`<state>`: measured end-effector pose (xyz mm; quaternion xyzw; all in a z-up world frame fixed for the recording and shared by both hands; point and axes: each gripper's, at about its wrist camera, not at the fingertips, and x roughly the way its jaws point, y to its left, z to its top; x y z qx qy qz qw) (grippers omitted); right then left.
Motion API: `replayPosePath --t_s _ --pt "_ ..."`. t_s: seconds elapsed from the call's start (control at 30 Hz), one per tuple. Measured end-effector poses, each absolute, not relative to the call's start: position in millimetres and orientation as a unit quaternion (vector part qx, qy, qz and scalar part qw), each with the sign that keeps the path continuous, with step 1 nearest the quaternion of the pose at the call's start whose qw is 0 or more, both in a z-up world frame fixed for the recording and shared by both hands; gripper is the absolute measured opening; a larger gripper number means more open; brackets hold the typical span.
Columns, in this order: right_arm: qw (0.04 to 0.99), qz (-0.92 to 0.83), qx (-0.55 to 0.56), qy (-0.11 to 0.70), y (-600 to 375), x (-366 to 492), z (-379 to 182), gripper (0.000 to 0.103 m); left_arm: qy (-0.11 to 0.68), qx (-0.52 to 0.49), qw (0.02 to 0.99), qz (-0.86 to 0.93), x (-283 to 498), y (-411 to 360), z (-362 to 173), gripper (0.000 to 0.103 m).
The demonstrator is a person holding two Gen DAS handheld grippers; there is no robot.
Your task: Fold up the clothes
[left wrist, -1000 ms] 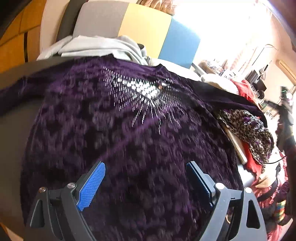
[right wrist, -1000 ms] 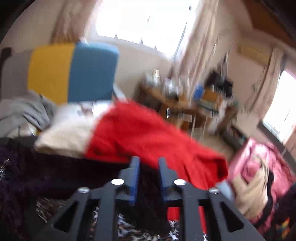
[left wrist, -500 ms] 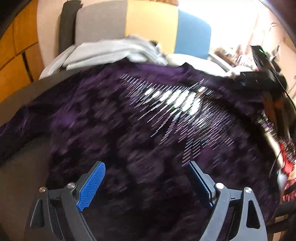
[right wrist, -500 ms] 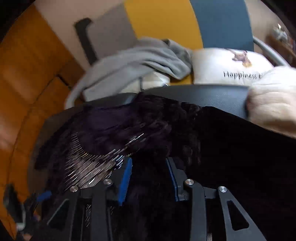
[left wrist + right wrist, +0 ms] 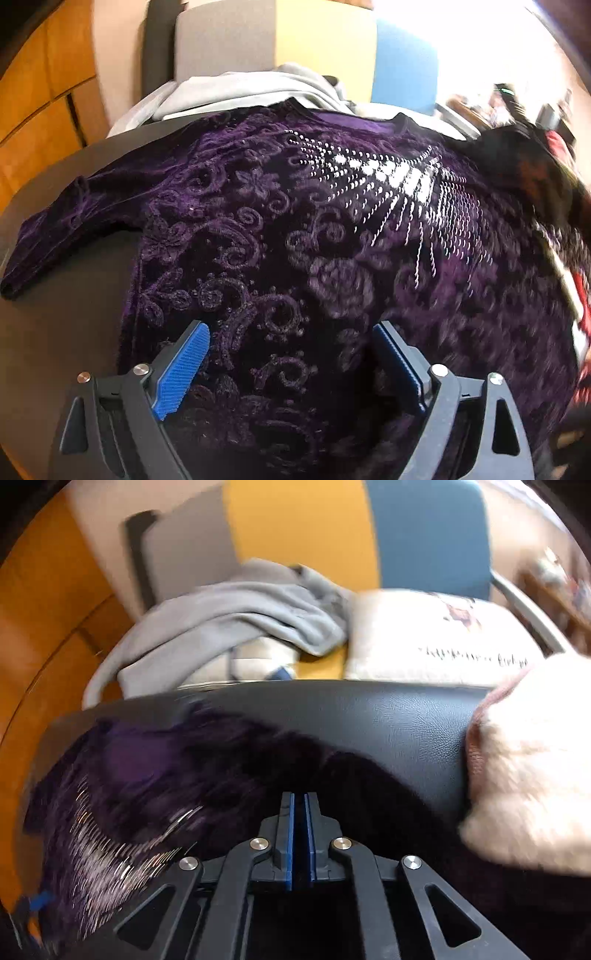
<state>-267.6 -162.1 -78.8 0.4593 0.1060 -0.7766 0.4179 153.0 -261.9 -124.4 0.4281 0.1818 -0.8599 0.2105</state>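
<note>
fingers (image 5: 183, 363) of the left gripper (image 5: 291, 365) stand wide apart over the lower body of the purple velvet top (image 5: 295, 258), nothing between the blue pads; on the right gripper (image 5: 300, 834) the two blue pads are pressed almost together on a dark fold of the same top, though motion blur hides how much cloth is caught; the top lies spread face up on a black padded surface (image 5: 406, 723), its neckline toward the far edge, a raised floral and scroll pattern all over, a fan of silver studs (image 5: 388, 177) below the collar; its sleeve (image 5: 70, 229) on the left side of the left wrist view stretches out flat along the surface, with bare black padding showing beyond it and below it; from the right wrist view a band of bare padding runs between the top and the far rim; a cream fleecy garment (image 5: 524, 760) sits on that surface at the right side of the right wrist view, just beside the dark cloth; past the far rim a grey garment (image 5: 229, 616) is heaped against a grey, yellow and blue chair back (image 5: 306, 531), next to a cream printed cushion (image 5: 436, 635); red cloth (image 5: 581, 295) shows at the right margin of the left wrist view.
</note>
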Motion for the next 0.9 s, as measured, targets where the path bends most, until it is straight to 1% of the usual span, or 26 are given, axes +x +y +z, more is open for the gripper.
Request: replayPosePath --t_s 0.1,0.13,0.27,0.33,0.37,0.4,0.43,0.47,0.57,0.63,0.73,0.77,0.83,0.87,0.9 --pt "0.458 -0.752 0.460 0.118 -133.3 -226.1 -61.3 0.009 0.204 0.397 0.136 -0.885 135.4 -231.9 -104.7 0.090" --pt "0.465 -0.742 0.466 0.124 -125.0 -216.1 -60.6 0.010 0.201 0.396 0.112 -0.889 124.8 -216.9 -102.9 0.090" --pt "0.462 -0.714 0.505 0.149 -111.6 -203.0 -84.1 0.017 0.192 0.404 0.020 -0.894 79.3 -156.6 -103.8 0.090" --pt "0.451 -0.703 0.529 0.149 -112.2 -207.9 -101.8 0.018 0.188 0.418 -0.021 -0.888 60.3 -128.4 -110.4 0.090" --pt "0.444 -0.704 0.533 0.151 -112.5 -211.6 -108.4 0.015 0.183 0.432 -0.038 -0.882 53.2 -114.5 -116.1 0.090" --pt "0.438 -0.710 0.532 0.146 -111.2 -217.3 -110.4 0.012 0.162 0.438 -0.034 -0.883 54.5 -104.2 -120.2 0.089" --pt "0.432 -0.715 0.531 0.141 -109.8 -223.0 -112.3 0.001 0.138 0.443 -0.026 -0.885 57.4 -94.6 -124.1 0.090" --pt "0.427 -0.718 0.534 0.129 -107.3 -230.7 -114.8 0.000 0.114 0.448 -0.018 -0.886 60.3 -84.9 -128.0 0.090" --pt "0.424 -0.716 0.550 0.072 -96.1 -255.1 -123.2 0.000 0.085 0.455 0.010 -0.886 82.9 -76.6 -136.2 0.092" --pt "0.429 -0.712 0.555 0.045 -90.1 -263.4 -127.4 0.000 0.114 0.447 0.009 -0.887 91.2 -84.0 -129.8 0.090" --pt "0.420 -0.724 0.544 0.058 -88.7 -253.0 -122.7 0.000 0.164 0.434 0.006 -0.886 102.9 -96.5 -118.6 0.087" --pt "0.412 -0.731 0.539 0.072 -89.3 -245.1 -118.3 0.005 0.181 0.429 0.004 -0.885 106.7 -100.7 -114.9 0.087" --pt "0.425 -0.737 0.520 0.081 -84.2 -218.5 -103.0 0.020 0.208 0.411 0.012 -0.888 116.4 -112.3 -105.7 0.087" --pt "0.438 -0.738 0.508 0.081 -80.2 -202.9 -94.1 0.022 0.221 0.392 0.033 -0.893 125.8 -126.7 -97.5 0.087" --pt "0.450 -0.739 0.496 0.081 -76.3 -187.3 -85.2 0.026 0.228 0.382 0.055 -0.894 133.6 -140.4 -93.9 0.087"
